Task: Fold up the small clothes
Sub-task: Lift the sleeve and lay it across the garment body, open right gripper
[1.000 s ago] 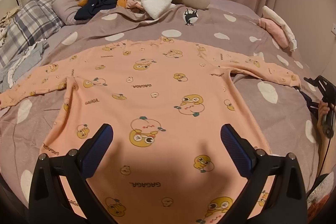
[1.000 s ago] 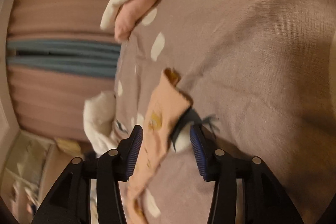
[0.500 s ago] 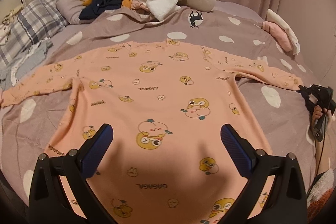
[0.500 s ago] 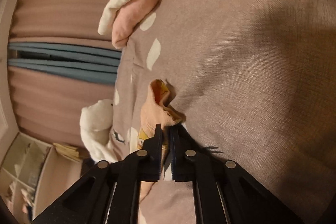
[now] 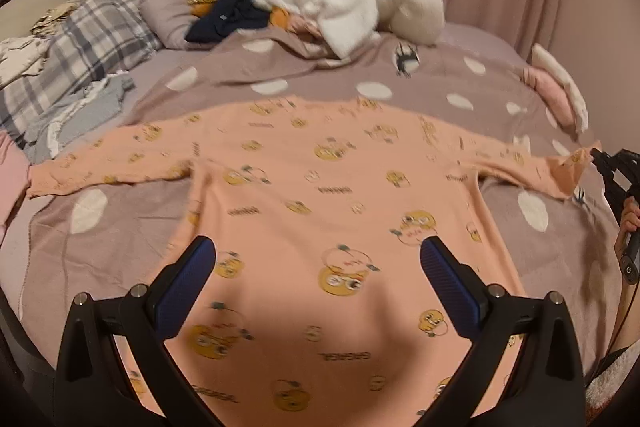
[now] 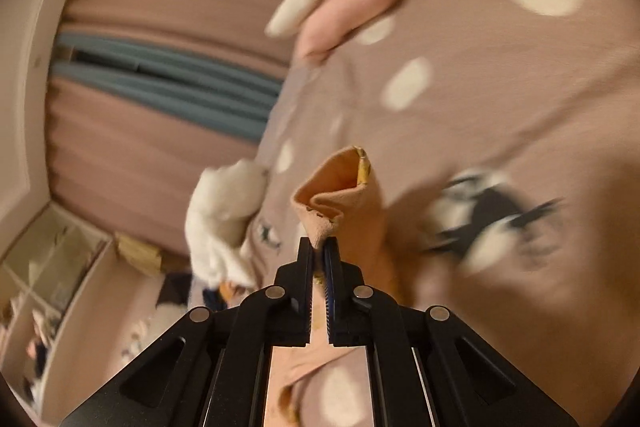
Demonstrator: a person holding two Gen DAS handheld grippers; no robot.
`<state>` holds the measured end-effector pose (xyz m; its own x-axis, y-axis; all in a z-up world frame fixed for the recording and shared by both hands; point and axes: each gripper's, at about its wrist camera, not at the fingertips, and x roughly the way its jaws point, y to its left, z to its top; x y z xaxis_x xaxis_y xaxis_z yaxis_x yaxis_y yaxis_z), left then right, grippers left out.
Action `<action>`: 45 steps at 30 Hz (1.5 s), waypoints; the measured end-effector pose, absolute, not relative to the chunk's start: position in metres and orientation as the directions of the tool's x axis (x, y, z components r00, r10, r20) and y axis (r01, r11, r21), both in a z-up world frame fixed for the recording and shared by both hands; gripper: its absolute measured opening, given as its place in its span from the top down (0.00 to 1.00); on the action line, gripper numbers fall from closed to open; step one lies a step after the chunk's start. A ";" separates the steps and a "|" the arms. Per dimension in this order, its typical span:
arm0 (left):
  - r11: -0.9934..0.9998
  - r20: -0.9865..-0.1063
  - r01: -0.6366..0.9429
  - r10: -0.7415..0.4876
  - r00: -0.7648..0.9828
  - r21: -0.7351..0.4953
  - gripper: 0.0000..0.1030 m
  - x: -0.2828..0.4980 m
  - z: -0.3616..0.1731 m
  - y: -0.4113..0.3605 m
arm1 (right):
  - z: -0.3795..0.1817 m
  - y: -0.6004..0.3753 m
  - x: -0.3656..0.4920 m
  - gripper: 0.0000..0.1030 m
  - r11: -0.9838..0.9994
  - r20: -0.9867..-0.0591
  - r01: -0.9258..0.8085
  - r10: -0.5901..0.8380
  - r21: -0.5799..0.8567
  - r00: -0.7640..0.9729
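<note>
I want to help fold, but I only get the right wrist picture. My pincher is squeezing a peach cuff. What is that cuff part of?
Observer: It is the sleeve end of a peach shirt printed with yellow cartoon faces, spread flat on the spotted bedspread.
Operator: Is the other sleeve picked up too?
Observer: No. The other sleeve lies flat on the bed, stretched out sideways.
Operator: What is my other pincher doing?
Observer: The left gripper is wide open above the shirt's lower half, holding nothing.
Operator: Is my sleeve off the bed?
Observer: Yes, its cuff end hangs lifted from the right gripper; the rest of the shirt lies flat.
</note>
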<state>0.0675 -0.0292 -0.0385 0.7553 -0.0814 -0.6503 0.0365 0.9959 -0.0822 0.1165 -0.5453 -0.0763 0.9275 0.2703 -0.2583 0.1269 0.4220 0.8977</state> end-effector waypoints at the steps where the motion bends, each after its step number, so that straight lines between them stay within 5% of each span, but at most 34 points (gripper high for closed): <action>1: 0.996 -0.641 0.026 -0.077 0.764 -0.088 0.01 0.065 -0.035 -0.024 | -0.064 -0.529 0.125 0.96 0.449 -0.272 0.121 0.287 0.885 0.919; 11: 0.986 -0.666 -0.055 -0.065 0.743 -0.158 0.01 0.062 -0.022 0.041 | -0.008 -0.364 0.201 0.96 0.582 -0.346 0.022 0.451 0.813 0.823; 22: 0.945 -0.677 -0.227 0.009 0.736 -0.234 0.01 0.058 -0.019 0.125 | -0.046 -0.147 0.266 0.96 0.724 -0.551 -0.069 0.580 0.687 0.600; 35: 0.916 -0.682 -0.289 0.024 0.731 -0.278 0.01 0.052 -0.022 0.167 | -0.057 -0.082 0.269 0.94 0.740 -0.604 -0.121 0.622 0.662 0.498; 41: 0.928 -0.681 -0.266 0.019 0.732 -0.260 0.01 0.052 -0.021 0.164 | -0.046 -0.065 0.264 0.83 0.723 -0.594 -0.192 0.665 0.664 0.452; 45: 0.929 -0.687 -0.270 0.025 0.727 -0.252 0.01 0.053 -0.022 0.166 | -0.045 -0.060 0.260 0.55 0.734 -0.609 -0.188 0.656 0.653 0.447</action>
<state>0.0531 0.1663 -0.0224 0.7266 0.0254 -0.6866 -0.2704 0.9292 -0.2518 0.2597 -0.0598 -0.0452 0.4469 0.6557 -0.6085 -0.1875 0.7338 0.6530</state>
